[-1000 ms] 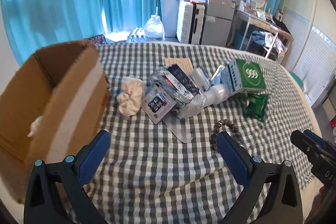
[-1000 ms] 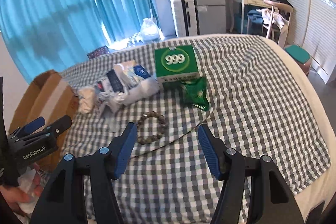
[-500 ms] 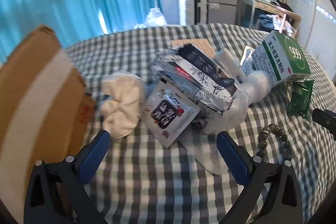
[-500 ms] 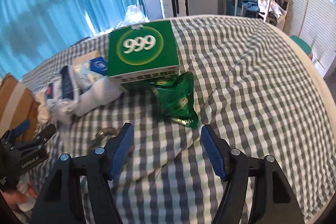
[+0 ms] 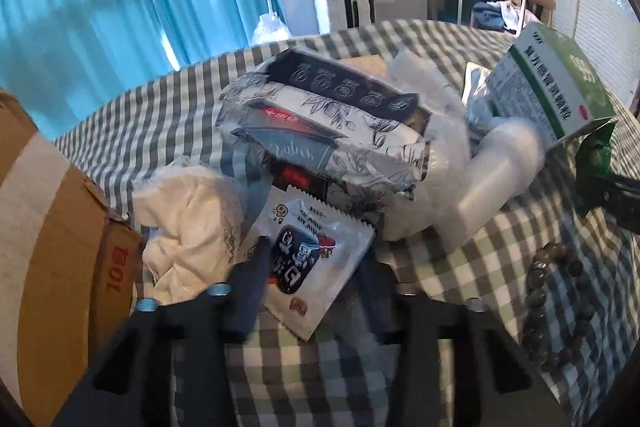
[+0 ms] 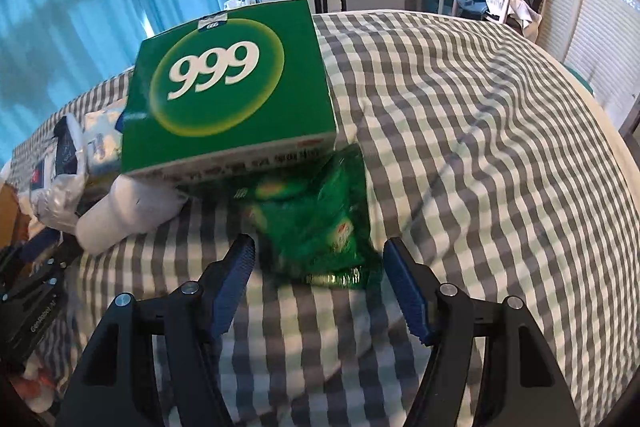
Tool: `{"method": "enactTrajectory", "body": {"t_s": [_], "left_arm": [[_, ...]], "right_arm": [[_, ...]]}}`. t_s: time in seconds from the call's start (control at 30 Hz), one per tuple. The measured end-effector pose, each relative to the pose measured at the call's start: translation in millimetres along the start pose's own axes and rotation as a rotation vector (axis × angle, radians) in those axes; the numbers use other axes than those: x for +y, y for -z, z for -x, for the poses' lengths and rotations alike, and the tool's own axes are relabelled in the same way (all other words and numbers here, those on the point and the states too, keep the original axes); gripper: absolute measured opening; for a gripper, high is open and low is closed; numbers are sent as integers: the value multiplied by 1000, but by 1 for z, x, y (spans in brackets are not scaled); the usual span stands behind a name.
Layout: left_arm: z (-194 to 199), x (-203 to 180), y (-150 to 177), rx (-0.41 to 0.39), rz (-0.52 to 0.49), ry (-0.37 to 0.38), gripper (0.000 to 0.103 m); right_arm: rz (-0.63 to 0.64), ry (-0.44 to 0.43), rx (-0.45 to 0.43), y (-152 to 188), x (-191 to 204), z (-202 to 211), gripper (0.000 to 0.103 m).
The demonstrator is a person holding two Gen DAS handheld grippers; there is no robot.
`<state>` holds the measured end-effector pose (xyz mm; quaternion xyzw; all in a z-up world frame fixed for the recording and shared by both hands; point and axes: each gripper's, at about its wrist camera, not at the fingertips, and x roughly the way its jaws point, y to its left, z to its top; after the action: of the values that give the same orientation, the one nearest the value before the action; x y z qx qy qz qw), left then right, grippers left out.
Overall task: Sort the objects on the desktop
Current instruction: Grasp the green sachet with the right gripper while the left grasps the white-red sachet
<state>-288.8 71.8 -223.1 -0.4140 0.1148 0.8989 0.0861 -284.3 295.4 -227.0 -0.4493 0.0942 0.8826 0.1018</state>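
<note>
Left gripper jaws have just been closing around the sachet, which lies dead ahead, long axis diagonal; contact unclear. Right gripper, spread, faces the green packet.

Right gripper jaws apart, straddling a green packet on the checked cloth. Green box at eleven o'clock overlaps the packet's far end; white bottle at ten o'clock.
</note>
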Motion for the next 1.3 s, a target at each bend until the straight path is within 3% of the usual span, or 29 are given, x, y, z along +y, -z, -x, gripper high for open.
{"method": "enactTrajectory", "body": {"t_s": [0.07,0.13,0.43,0.67,0.97,1.1,1.17,1.23,1.27,1.3], "left_arm": [[4,4,1,-4,7,22,32],[11,7,2,-4,0,33,26],[40,27,1,18,82,59,16],[70,36,3,14,135,71,15],[48,39,6,95,164,76,15],[36,34,10,103,162,81,20],[26,33,12,123,156,47,35],[20,36,16,134,176,30,39],[16,38,17,142,200,59,15],[14,40,18,154,216,91,2]], "right_arm": [[12,-8,8,-1,2,-5,41],[13,-26,4,1,2,-2,40],[-8,-92,3,20,8,37,40],[6,-147,-20,28,20,75,40],[16,-230,-78,36,39,130,40],[6,-232,-67,42,36,129,40],[-2,-230,-50,43,35,122,40],[-7,-233,-35,43,32,117,40],[-8,-233,-30,43,32,115,40],[-8,-232,-26,43,32,112,40]]}}
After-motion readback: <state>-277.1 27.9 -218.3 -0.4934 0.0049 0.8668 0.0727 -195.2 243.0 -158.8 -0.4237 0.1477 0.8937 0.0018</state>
